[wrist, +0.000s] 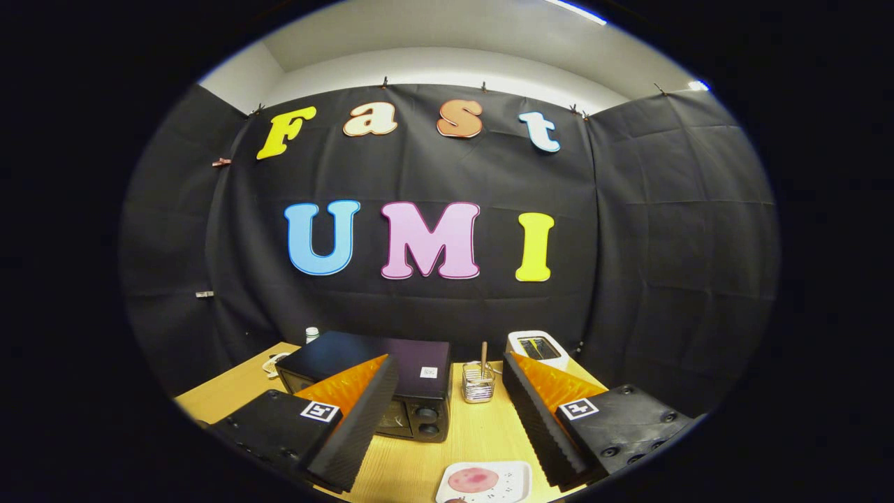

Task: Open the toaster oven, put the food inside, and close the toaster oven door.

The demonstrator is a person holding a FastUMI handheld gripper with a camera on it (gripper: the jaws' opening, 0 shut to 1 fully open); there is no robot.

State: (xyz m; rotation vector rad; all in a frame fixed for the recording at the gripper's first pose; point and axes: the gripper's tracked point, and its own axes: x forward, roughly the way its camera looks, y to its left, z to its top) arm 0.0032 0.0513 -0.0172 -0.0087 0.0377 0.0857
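A black toaster oven (380,381) stands on the wooden table (482,436), its door shut, with two knobs on the right of its front. My left finger covers part of its front. My gripper (450,370) is open and held above the table, with nothing between its fingers. A white plate (513,482) lies close below, between the fingers, and carries a round pink piece of food (473,480). A second piece shows at the plate's near edge, mostly cut off.
A small wire basket (478,384) with a stick in it stands just right of the oven. A white toaster (536,348) sits at the back right. A small white-capped bottle (312,334) and a white cable (274,363) lie behind the oven's left side.
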